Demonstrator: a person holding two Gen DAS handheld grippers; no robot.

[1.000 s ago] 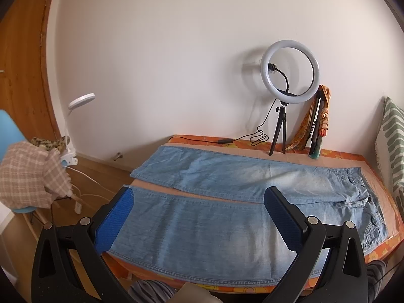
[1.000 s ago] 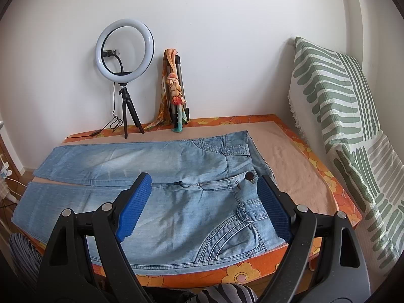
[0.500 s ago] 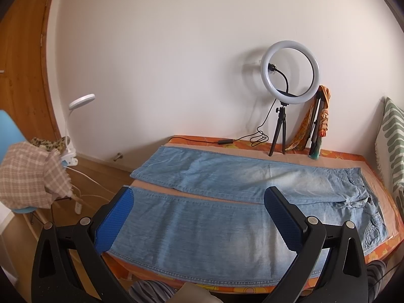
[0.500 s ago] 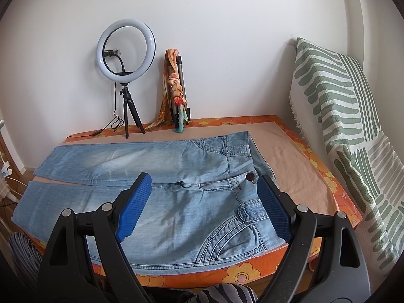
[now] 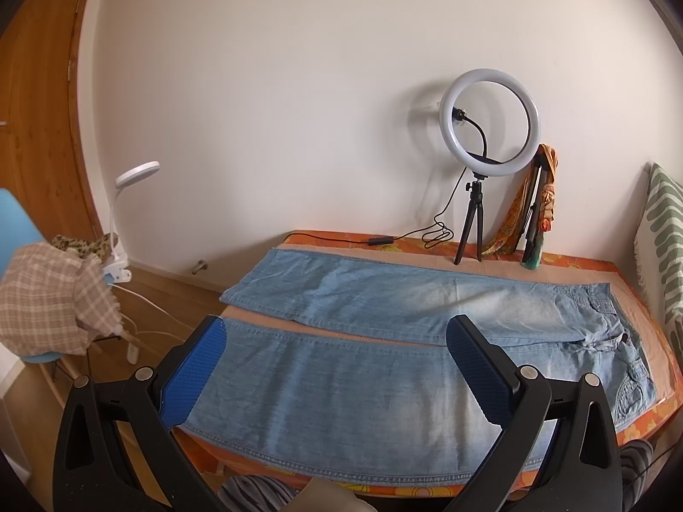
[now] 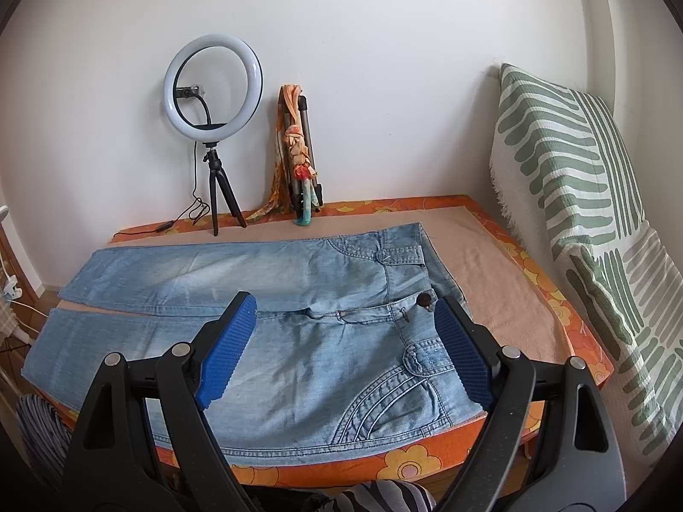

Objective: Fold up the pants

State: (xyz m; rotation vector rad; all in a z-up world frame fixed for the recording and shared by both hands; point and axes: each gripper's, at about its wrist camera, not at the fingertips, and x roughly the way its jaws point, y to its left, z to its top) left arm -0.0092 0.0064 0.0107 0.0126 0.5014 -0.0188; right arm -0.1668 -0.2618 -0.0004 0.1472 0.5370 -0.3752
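Light blue jeans lie flat and spread out on an orange flowered bed, legs apart, hems to the left, waist to the right. My left gripper is open and empty, held above the near leg. In the right wrist view the jeans show their waistband, dark button and front pocket. My right gripper is open and empty above the hip area, near the bed's front edge.
A ring light on a tripod and a folded tripod with an orange scarf stand at the wall behind the jeans. A green striped pillow leans at the right. A chair with checked cloth and a white lamp stand left.
The right wrist view has shifted very slightly to the left. The left gripper and the jeans have not moved.
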